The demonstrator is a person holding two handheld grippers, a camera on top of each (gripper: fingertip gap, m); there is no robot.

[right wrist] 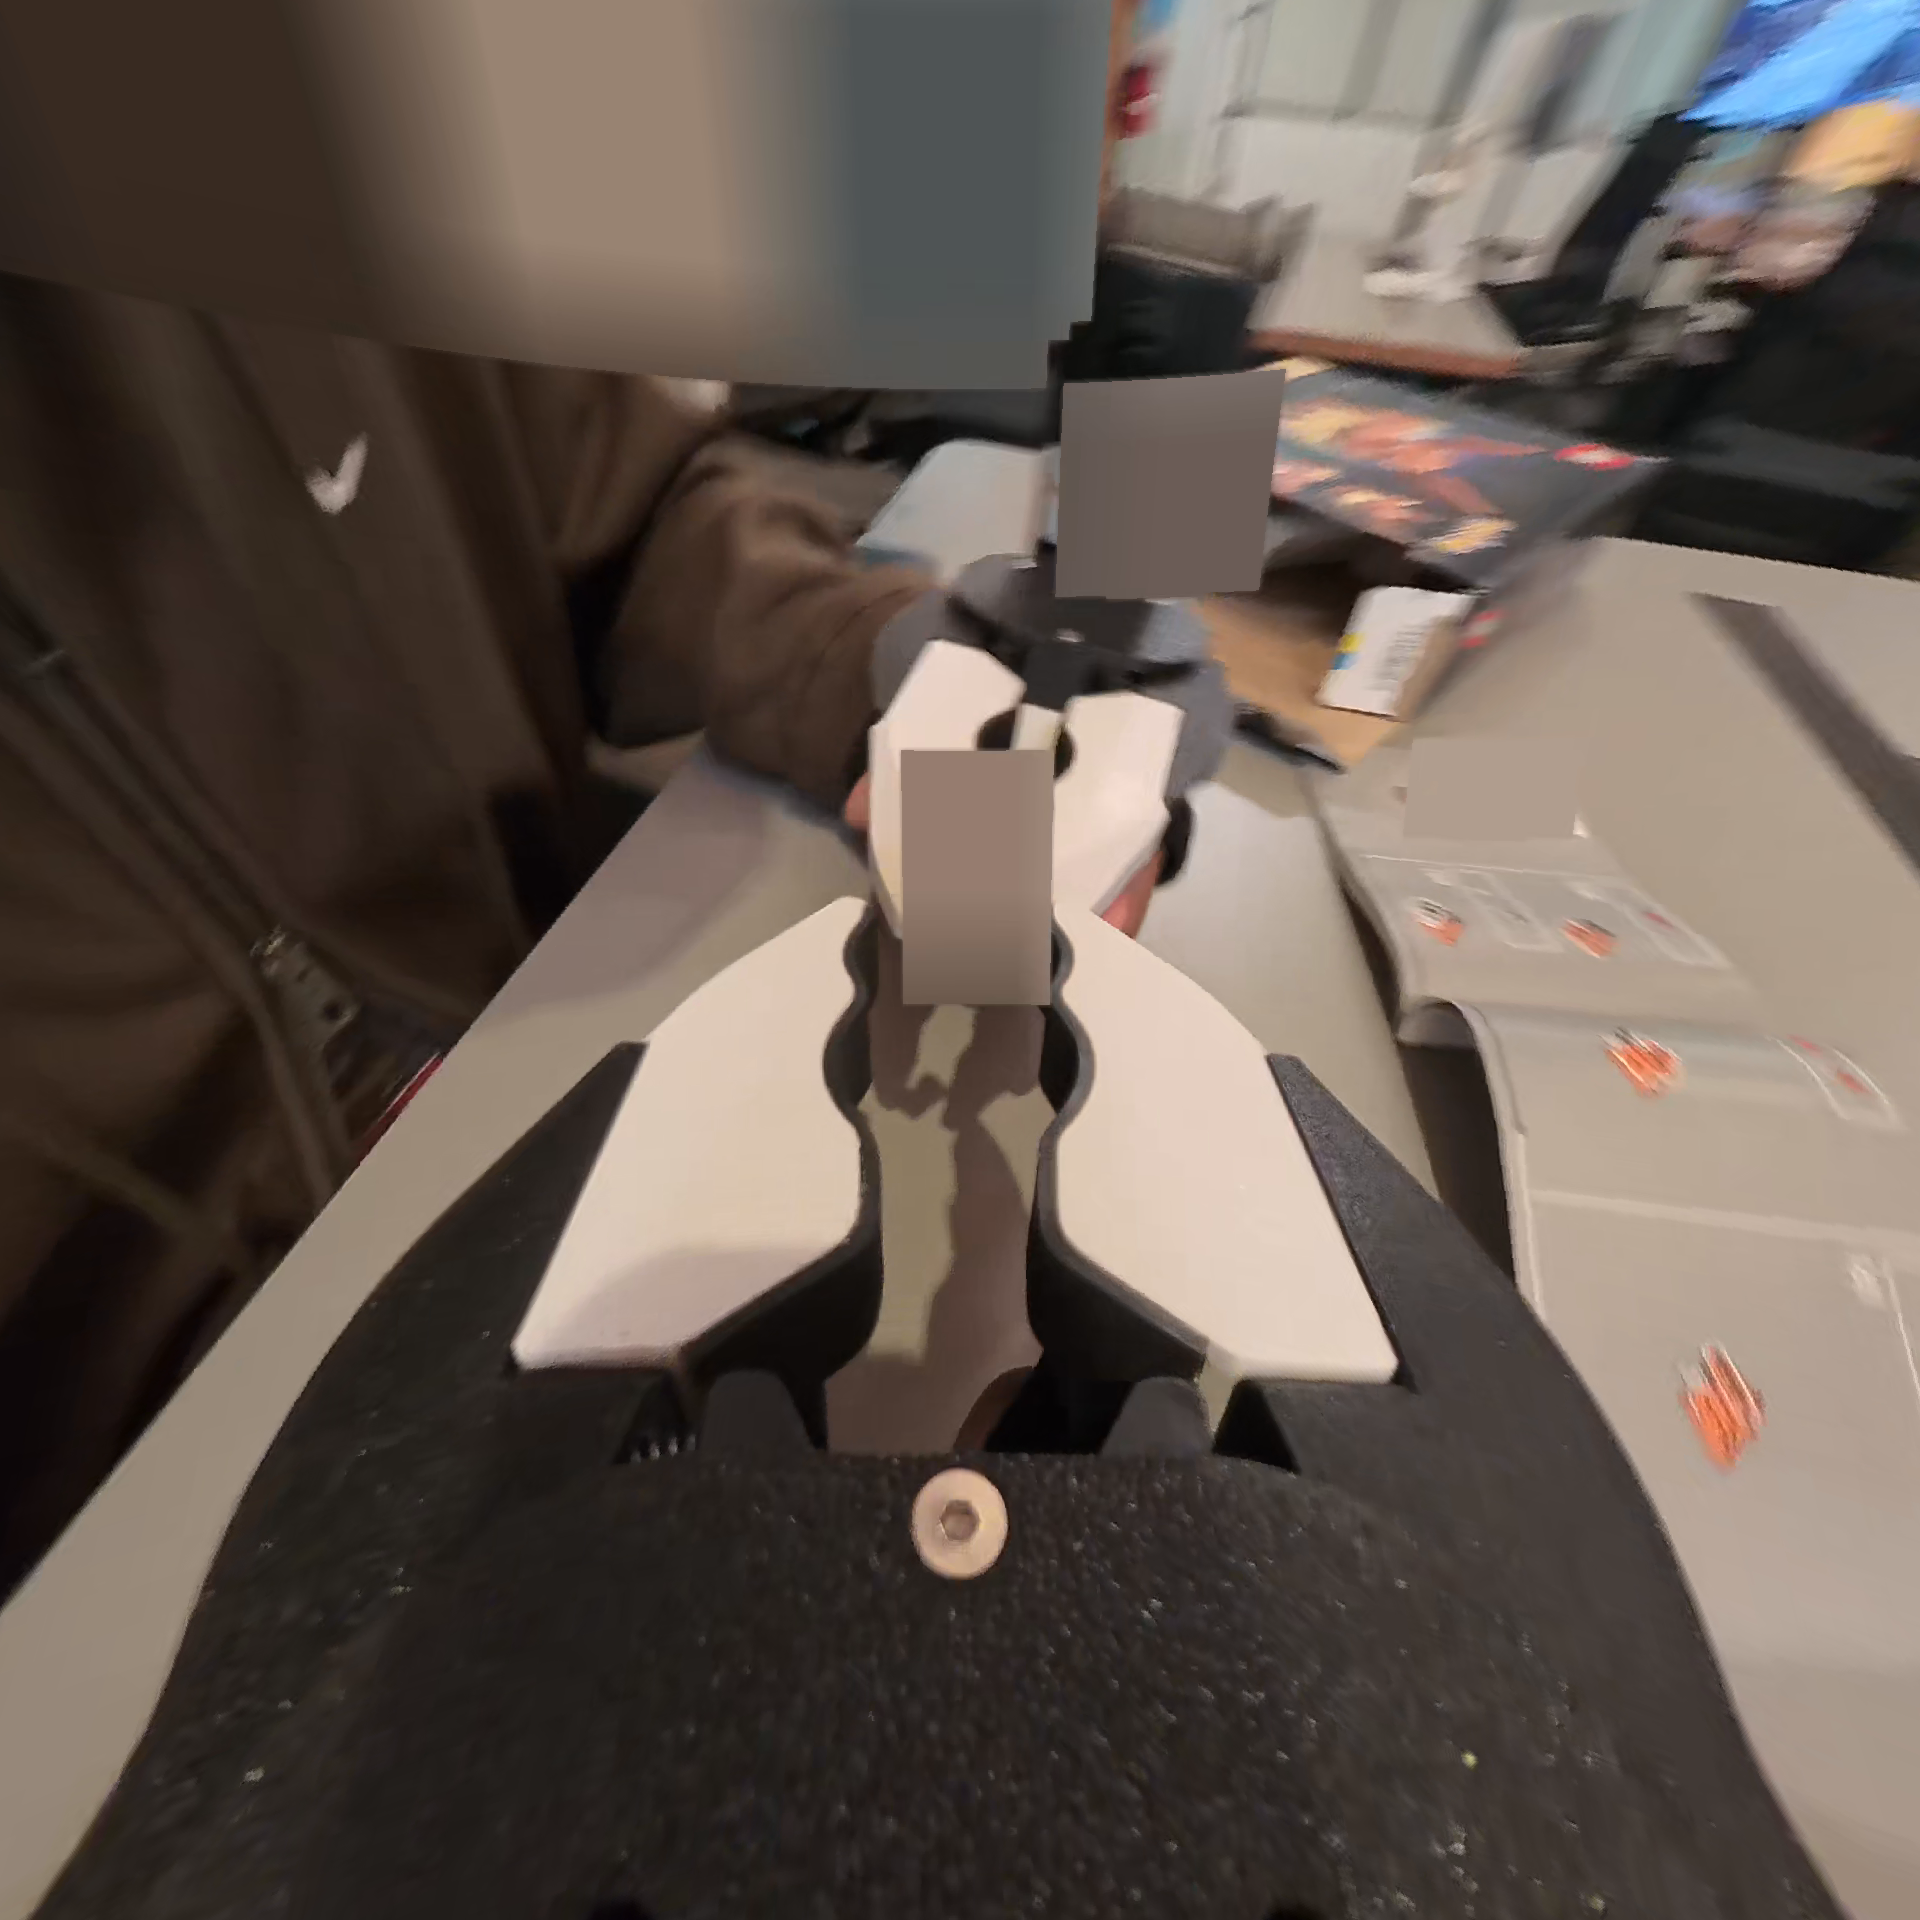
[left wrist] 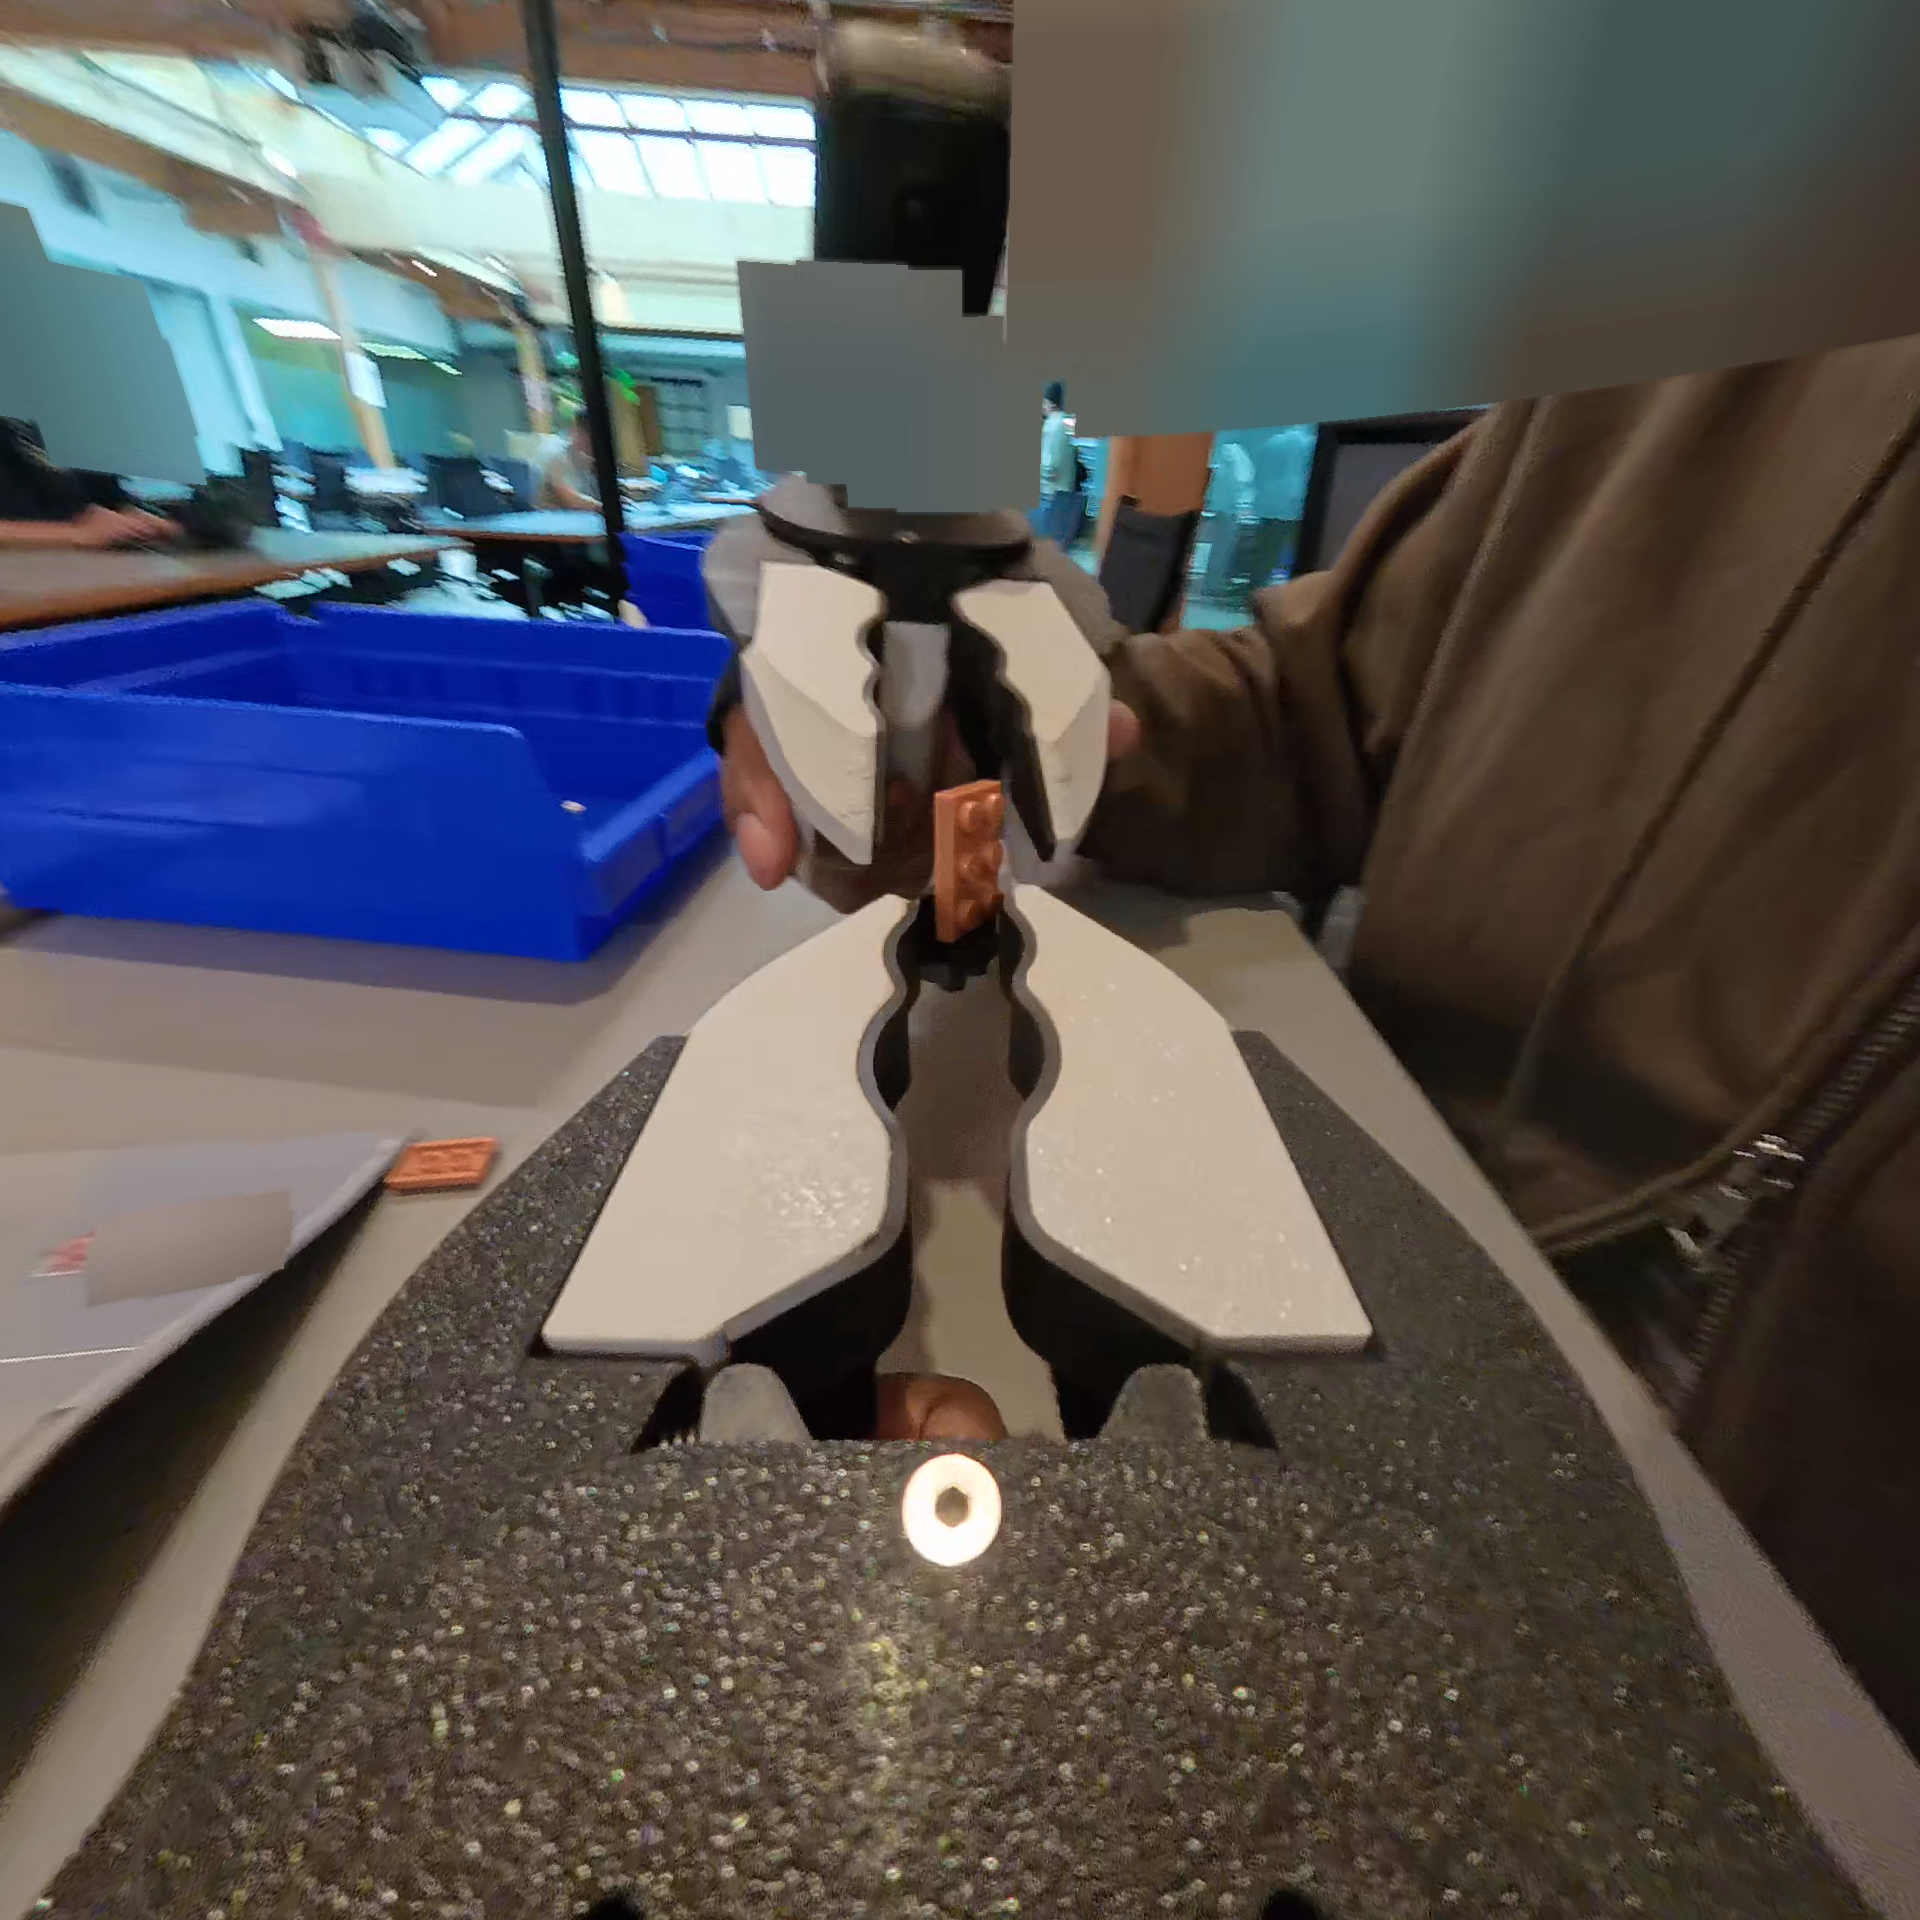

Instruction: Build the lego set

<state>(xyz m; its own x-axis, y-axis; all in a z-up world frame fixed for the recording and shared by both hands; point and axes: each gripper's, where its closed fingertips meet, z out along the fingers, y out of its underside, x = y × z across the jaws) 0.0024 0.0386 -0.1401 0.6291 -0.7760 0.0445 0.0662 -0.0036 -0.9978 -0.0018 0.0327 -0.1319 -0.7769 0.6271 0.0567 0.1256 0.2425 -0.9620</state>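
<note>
While the two grippers face each other tip to tip above the grey table [left wrist: 260,1029], a copper-brown lego plate [left wrist: 968,860] stands on end between them, studs showing. The left gripper [left wrist: 956,935] has its fingers drawn close, tips pinching the plate's lower end along with a small black piece [left wrist: 951,971]. The right gripper [left wrist: 940,831] sits opposite with fingers parted, the plate's upper end against one finger — whether it grips is unclear, as a patch covers its tips in its own view. A second copper plate [left wrist: 444,1162] lies flat beside the instruction booklet [right wrist: 1621,1049]. A blue bin [left wrist: 343,790] sits toward the far edge, and the set's box [right wrist: 1455,468] lies at the table's other end.
</note>
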